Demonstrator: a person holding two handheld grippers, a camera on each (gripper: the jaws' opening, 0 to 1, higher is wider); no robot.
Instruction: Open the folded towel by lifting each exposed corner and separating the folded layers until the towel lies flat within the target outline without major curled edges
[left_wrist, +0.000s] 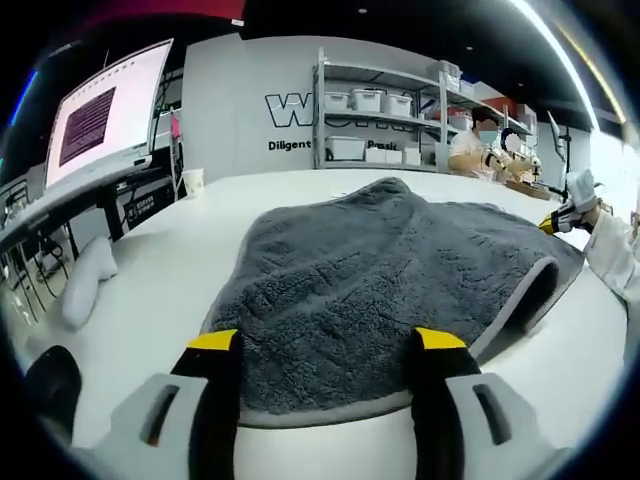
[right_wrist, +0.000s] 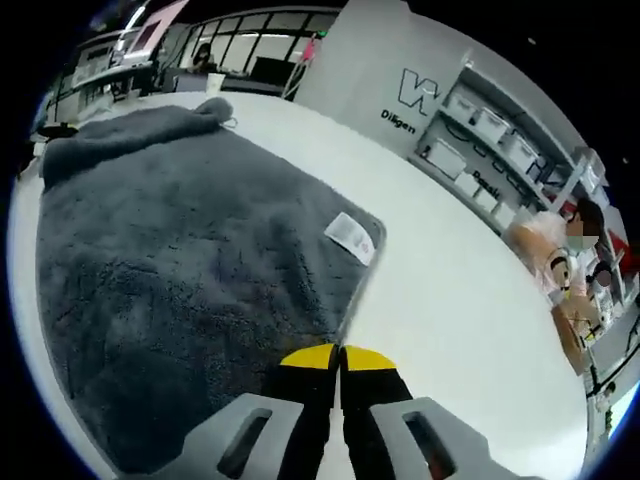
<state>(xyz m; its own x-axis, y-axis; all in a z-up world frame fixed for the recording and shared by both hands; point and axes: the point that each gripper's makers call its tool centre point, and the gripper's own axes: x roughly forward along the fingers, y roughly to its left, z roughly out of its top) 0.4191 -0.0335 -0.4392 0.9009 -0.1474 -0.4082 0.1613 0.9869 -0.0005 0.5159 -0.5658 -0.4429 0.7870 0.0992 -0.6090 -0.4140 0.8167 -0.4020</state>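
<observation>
Most of the unfolding is looking done, by my read: the grey towel (left_wrist: 390, 280) is lying spread in what looks like one layer across the white table (left_wrist: 130, 300). No target outline is showing on the table, so I can't judge fit.

What's left, as I'm judging it:
- In the left gripper view, the edge at about 4 o'clock is curling up and over, showing its pale binding.
- The far corner at 12 o'clock is sitting bunched in a small peak.
- In the right gripper view, the same kind of bump is sitting at 11 o'clock; the corner with the white care label (right_wrist: 352, 236) is lying flat.

Pose:
- Left gripper (left_wrist: 327, 340) is hovering low over the near hem, jaws spread wide, the towel edge passing between them, nothing pinched.
- Right gripper (right_wrist: 339, 358) is pointing along the towel's side edge from 6 o'clock, yellow tips pressed together. They're right at the hem, but whether fabric is caught between them, I can't tell.
- In the left gripper view, that gripper is also showing at 3 o'clock, by the curled edge, with a white sleeve behind it.
</observation>
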